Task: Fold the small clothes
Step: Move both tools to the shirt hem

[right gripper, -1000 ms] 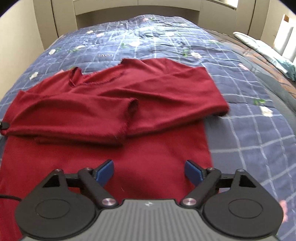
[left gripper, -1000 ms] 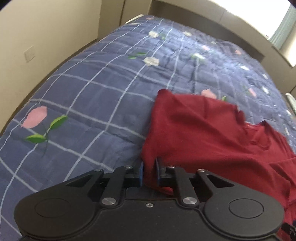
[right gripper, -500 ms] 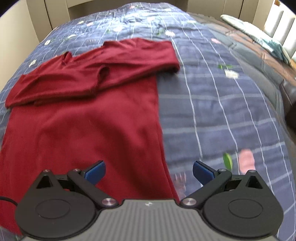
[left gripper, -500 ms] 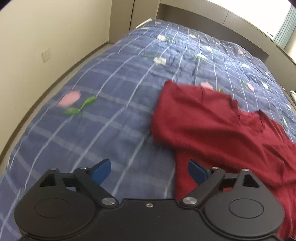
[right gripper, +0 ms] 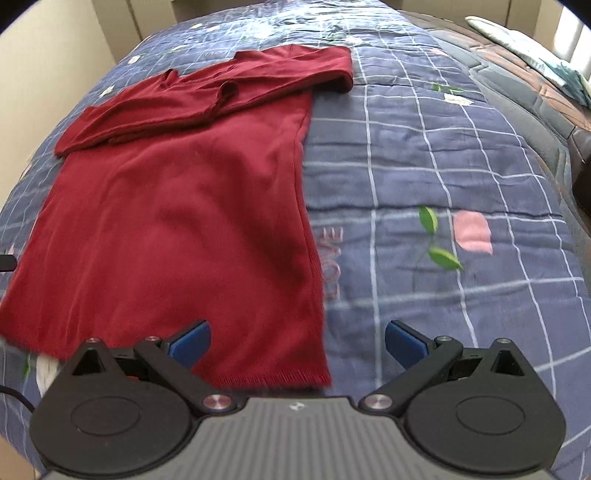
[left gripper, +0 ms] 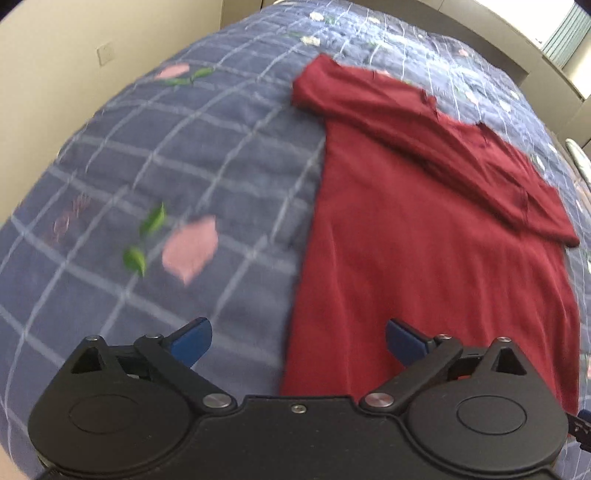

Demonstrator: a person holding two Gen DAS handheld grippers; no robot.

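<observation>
A dark red long-sleeved top (left gripper: 424,229) lies flat on the blue checked bedspread (left gripper: 184,155), with both sleeves folded across its chest. It also shows in the right wrist view (right gripper: 177,206). My left gripper (left gripper: 298,345) is open and empty above the top's near left hem corner. My right gripper (right gripper: 297,343) is open and empty above the near right hem corner, where the fringed hem (right gripper: 273,380) lies between its blue fingertips (right gripper: 190,341).
The bedspread (right gripper: 424,166) carries pink flower prints (right gripper: 472,230). A cream wall (left gripper: 55,62) runs along the bed's left side. A second quilt and pillows (right gripper: 535,48) lie to the far right. A headboard (left gripper: 461,22) stands at the far end.
My left gripper has let go of the folded sleeve and opened. Both grippers have drawn back from the sleeves to the top's near hem.
</observation>
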